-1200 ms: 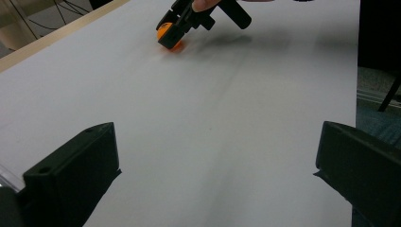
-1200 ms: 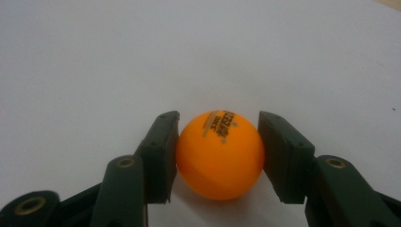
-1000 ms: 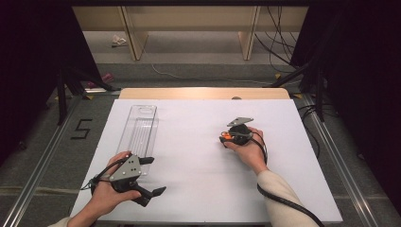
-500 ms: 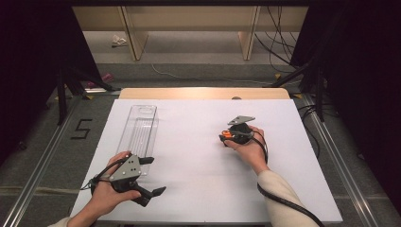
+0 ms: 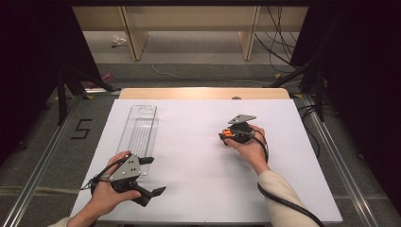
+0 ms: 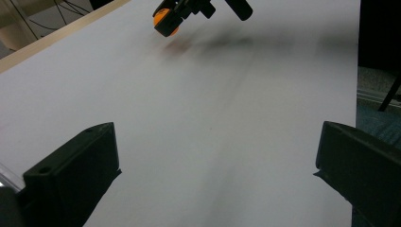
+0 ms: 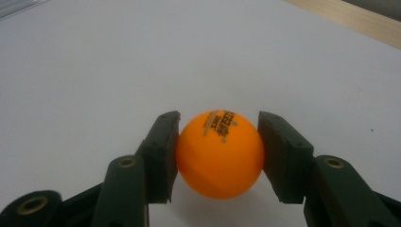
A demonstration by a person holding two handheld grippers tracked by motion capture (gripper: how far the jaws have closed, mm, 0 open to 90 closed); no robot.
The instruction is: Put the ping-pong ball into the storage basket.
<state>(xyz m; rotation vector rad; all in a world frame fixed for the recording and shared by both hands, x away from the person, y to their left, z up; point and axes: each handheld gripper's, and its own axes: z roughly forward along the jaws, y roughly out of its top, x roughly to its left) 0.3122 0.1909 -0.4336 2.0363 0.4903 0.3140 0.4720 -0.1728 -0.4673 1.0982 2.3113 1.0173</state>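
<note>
From above, my right gripper [image 5: 226, 137] sits right of the counter's [image 5: 198, 189] middle, clenched on an orange ball [image 5: 227, 133]; my left gripper [image 5: 151, 176] lies near left, released wide beside a clear tray [image 5: 140, 125]. Along my left jaws, bare counter lies between them and the ball [image 6: 163, 19] shows far off. Along my right jaws, both press the ball's [image 7: 220, 153] sides.
</note>
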